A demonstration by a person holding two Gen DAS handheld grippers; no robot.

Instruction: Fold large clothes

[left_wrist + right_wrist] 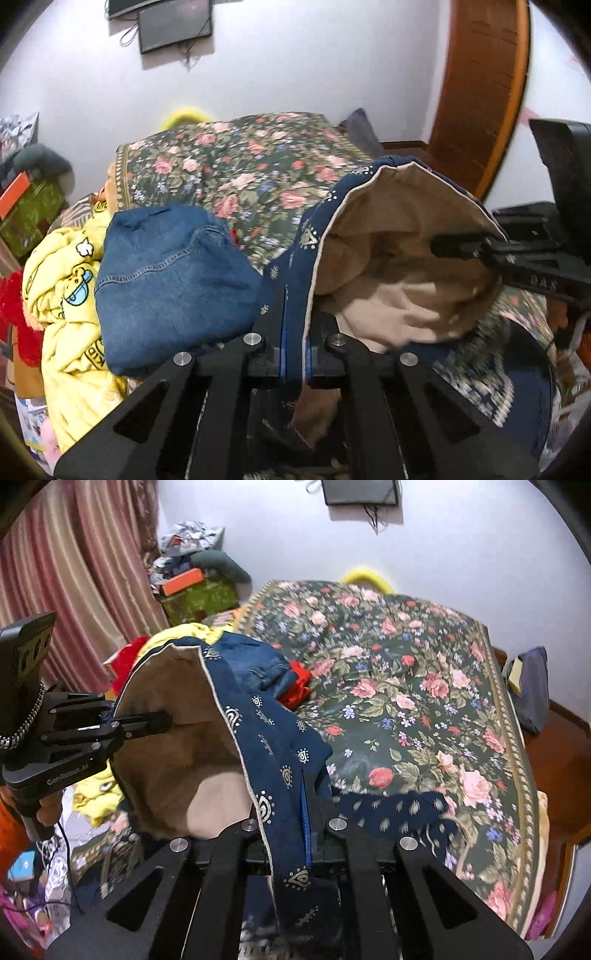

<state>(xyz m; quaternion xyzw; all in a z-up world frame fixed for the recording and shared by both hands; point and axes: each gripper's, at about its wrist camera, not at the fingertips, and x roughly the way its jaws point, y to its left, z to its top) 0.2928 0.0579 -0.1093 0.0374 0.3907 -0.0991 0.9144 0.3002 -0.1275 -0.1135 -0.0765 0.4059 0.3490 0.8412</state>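
Note:
A large navy garment with pale printed motifs and a beige lining (388,221) hangs lifted above the floral bed cover (240,166). My left gripper (293,314) is shut on one part of its edge, with the hem running between the fingers. In the right wrist view, my right gripper (306,805) is shut on another part of the navy hem (269,738). The cloth bows into an open arch between the two grips, lining facing inward. Each gripper also shows in the other's view: the right one (454,247) at the right, the left one (162,720) at the left.
A folded denim piece (166,277) and a yellow cartoon-print cloth (62,295) are piled on the bed's left side, with red fabric (299,686) beside them. Striped curtains (55,572) and cluttered boxes (195,594) stand at the left, and a wooden door (480,92) at the right.

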